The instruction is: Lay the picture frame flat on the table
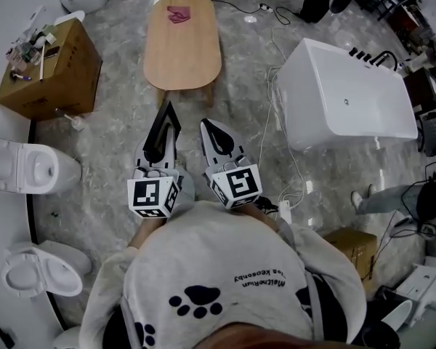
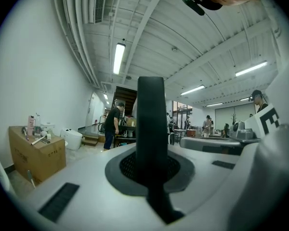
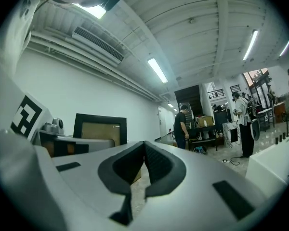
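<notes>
While left tool [image 1: 168, 106] and right tool [image 1: 206, 123] hung pressed together, empty, short of the bench [image 1: 182, 60], it looked like approach; next, spreading for the picture frame [image 3: 100, 129].

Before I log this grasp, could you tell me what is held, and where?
The left gripper pinches the upright picture frame by its near edge; the right gripper holds nothing.
</notes>
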Demonstrator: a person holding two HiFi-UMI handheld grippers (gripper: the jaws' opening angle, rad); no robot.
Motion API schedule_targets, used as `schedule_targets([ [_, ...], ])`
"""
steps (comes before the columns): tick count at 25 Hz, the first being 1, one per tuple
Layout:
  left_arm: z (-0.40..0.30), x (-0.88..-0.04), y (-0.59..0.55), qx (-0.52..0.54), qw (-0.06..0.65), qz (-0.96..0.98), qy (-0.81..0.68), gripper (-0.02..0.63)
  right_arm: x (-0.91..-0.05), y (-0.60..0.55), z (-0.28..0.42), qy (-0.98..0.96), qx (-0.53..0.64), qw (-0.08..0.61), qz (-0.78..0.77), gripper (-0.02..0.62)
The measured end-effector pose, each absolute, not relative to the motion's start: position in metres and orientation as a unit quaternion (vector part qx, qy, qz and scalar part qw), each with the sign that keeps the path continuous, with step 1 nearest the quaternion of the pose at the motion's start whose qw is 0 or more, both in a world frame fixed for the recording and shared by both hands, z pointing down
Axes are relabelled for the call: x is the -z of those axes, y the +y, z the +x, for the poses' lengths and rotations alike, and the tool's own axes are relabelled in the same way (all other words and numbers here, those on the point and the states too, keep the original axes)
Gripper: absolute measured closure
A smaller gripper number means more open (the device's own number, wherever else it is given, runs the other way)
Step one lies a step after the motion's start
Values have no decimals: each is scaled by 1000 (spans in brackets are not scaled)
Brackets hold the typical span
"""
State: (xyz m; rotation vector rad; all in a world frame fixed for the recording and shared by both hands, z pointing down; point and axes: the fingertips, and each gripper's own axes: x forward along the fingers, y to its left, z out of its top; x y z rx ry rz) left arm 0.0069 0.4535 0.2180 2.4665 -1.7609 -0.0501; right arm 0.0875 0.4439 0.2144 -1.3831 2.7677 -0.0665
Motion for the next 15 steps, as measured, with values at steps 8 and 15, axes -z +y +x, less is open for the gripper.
schedule_targets([
  [8, -21, -207, 377, 22, 38, 828, -560, 589, -202, 368, 56, 890, 7, 32, -455, 584],
  [15, -57, -195, 296, 30, 31, 842, -537, 589, -189, 295, 20, 880, -3, 38, -474, 584],
])
